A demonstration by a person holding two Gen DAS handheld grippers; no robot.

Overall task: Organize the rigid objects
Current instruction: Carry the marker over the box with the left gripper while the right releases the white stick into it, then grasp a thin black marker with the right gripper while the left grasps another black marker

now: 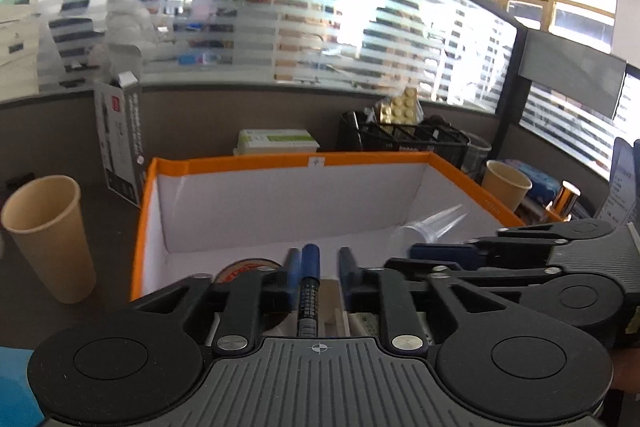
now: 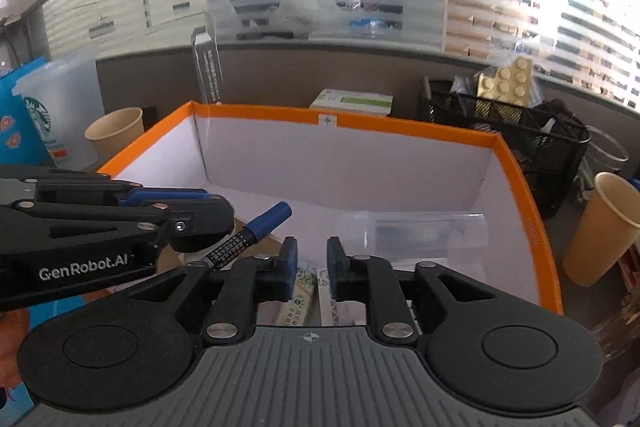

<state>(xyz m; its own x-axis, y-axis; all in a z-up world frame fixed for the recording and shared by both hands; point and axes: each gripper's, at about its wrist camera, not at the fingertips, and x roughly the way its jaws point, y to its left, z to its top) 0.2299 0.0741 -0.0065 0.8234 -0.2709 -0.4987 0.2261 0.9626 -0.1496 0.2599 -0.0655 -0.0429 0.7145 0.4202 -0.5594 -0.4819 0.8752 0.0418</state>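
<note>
Left gripper, jaws apart, pen loose between them; right gripper open, empty. Lower pen flat into box, 12 o'clock.

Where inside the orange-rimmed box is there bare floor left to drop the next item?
Bare white floor runs along the far wall of the orange-rimmed white box, from its far-left corner to behind the clear plastic cup lying on its side. The near edge is crowded: blue-capped marker pen, round red-printed roll, printed packets.
</note>
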